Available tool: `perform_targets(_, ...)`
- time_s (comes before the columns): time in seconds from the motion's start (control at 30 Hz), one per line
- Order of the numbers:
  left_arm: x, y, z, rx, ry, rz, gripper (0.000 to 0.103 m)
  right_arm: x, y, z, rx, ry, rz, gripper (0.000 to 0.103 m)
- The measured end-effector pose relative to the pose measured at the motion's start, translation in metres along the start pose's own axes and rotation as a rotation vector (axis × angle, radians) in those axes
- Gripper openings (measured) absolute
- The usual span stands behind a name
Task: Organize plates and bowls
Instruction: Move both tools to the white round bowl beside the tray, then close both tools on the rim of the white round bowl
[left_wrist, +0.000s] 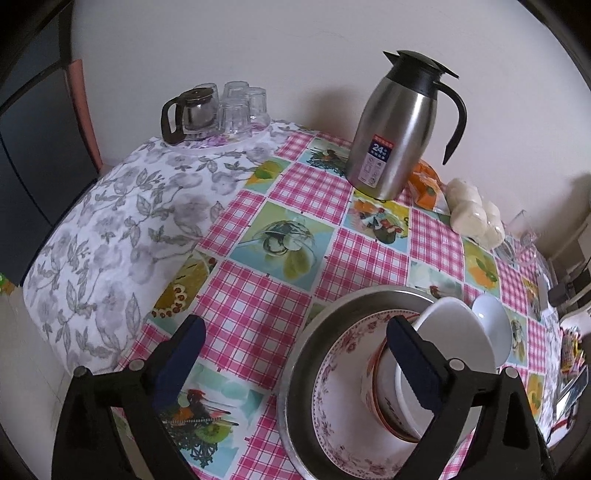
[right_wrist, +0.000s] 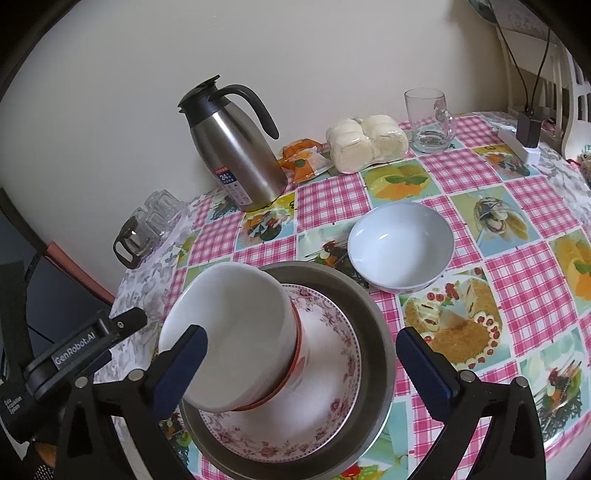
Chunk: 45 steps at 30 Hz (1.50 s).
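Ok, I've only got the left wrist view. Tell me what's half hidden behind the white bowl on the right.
Observer: A pale blue bowl, upright and empty, on the tablecloth beside the metal basin.
Operator: Report the right gripper.
Observer: The right gripper is open above the basin, holding nothing.
Operator: Describe the far right corner.
Observer: A clear glass mug stands upright next to the wrapped buns.

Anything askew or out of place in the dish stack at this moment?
Yes: the white bowl leans tilted in the orange-rimmed bowl on the floral plate, not nested flat. The light blue bowl sits apart on the tablecloth.
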<state>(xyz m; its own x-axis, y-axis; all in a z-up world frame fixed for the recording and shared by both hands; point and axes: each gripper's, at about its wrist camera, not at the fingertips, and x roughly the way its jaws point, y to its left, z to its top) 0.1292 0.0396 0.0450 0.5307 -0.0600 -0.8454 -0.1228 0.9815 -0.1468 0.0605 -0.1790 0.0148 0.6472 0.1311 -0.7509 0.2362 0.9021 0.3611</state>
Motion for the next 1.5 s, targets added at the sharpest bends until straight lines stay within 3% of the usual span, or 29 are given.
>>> perform_targets(0.27, -0.01, -0.009, -0.002, -0.01, -0.031, -0.005, 0.099, -0.008, -0.014, 0.003, 0.007, -0.004, -0.011, 0.103)
perform_targets(0.4, -0.023, -0.023, -0.001, 0.009, -0.068, -0.063, 0.098, -0.013, -0.024, 0.007, 0.018, -0.012, -0.01, 0.103)
perform_targets(0.6, -0.032, -0.07, 0.001, 0.118, -0.086, -0.11, 0.098, -0.013, -0.06, 0.018, 0.086, -0.03, -0.055, 0.103)
perform_targets(0.73, -0.03, -0.106, 0.002, 0.189, -0.061, -0.183, 0.098, -0.008, -0.087, 0.026, 0.138, -0.022, -0.077, 0.103)
perform_targets(0.9, -0.019, -0.171, 0.002, 0.347, -0.004, -0.221, 0.098, 0.007, -0.112, 0.038, 0.167, -0.01, -0.091, 0.099)
perform_targets(0.97, -0.007, -0.197, 0.002, 0.405, 0.044, -0.214, 0.087, 0.015, -0.118, 0.04, 0.171, -0.002, -0.088, 0.089)
perform_targets(1.03, 0.009, -0.219, 0.003, 0.442, 0.099, -0.182, 0.077, 0.025, -0.123, 0.041, 0.18, 0.011, -0.08, 0.085)
perform_targets(1.13, 0.03, -0.239, 0.002, 0.454, 0.159, -0.16, 0.076, 0.038, -0.132, 0.042, 0.201, 0.03, -0.061, 0.076)
perform_targets(1.27, 0.061, -0.247, 0.001, 0.434, 0.238, -0.111, 0.064, 0.052, -0.142, 0.042, 0.224, 0.052, -0.046, 0.063)
perform_targets(1.4, 0.088, -0.251, -0.002, 0.428, 0.29, -0.059, 0.06, 0.062, -0.152, 0.041, 0.249, 0.07, -0.024, 0.057)
perform_targets(1.5, 0.104, -0.253, -0.006, 0.416, 0.331, -0.019, 0.048, 0.069, -0.156, 0.04, 0.266, 0.081, -0.006, 0.05)
